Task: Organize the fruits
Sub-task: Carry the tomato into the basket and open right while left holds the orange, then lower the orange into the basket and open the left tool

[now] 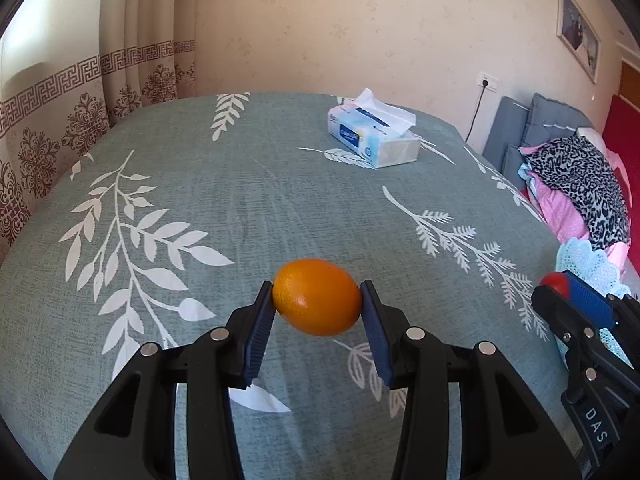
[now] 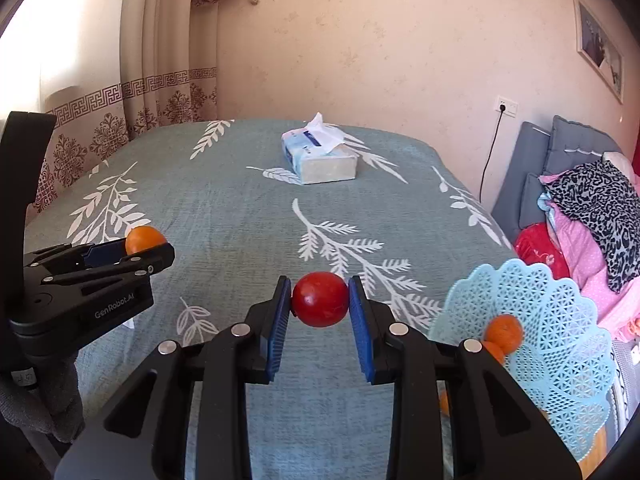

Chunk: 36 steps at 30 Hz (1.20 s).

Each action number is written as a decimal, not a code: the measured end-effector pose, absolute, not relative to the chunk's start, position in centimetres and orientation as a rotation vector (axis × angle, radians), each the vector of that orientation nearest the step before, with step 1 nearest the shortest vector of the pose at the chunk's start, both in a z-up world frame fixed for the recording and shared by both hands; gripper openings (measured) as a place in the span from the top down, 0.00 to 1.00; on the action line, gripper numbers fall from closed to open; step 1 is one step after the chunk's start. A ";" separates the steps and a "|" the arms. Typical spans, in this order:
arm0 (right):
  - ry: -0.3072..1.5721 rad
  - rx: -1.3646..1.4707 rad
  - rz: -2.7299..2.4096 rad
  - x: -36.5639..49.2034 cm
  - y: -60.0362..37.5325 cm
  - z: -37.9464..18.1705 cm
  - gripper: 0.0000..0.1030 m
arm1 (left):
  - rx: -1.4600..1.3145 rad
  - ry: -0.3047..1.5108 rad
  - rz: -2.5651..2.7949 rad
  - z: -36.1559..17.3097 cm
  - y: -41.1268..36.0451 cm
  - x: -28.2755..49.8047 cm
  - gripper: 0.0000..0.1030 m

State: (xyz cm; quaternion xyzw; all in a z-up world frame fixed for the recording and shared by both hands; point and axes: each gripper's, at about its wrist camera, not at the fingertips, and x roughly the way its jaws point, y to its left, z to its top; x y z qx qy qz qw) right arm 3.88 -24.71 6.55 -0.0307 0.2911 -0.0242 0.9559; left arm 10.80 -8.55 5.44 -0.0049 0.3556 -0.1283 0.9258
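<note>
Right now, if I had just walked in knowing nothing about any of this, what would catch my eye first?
Probably the two pieces of fruit held up over the leaf-patterned cloth: an orange pinched in the left tool, and a red tomato pinched in the right tool. Next, the pale blue lacy basket at the right edge with oranges already inside, and the tissue box farther back on the cloth.

Bright daylight from left, sharp, fisheye-bent edges
</note>
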 end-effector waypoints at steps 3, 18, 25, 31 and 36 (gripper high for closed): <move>0.580 -0.048 -0.074 2.6 -26.3 6.7 0.70 | 0.010 0.734 -0.295 5.6 -10.3 9.9 0.58; 0.558 0.010 -0.202 -1.0 -34.0 6.5 0.70 | 0.122 0.722 -0.453 7.3 -19.5 6.7 0.58; 0.568 0.055 -0.247 -2.1 -36.9 5.8 0.70 | 0.156 0.738 -0.503 7.1 -22.4 6.0 0.58; 0.569 0.139 -0.277 -3.2 -39.9 5.8 0.69 | 0.182 0.744 -0.542 6.8 -24.4 5.4 0.58; 0.542 0.245 -0.296 -4.6 -42.9 6.4 0.45 | 0.201 0.741 -0.577 6.8 -25.8 4.7 0.58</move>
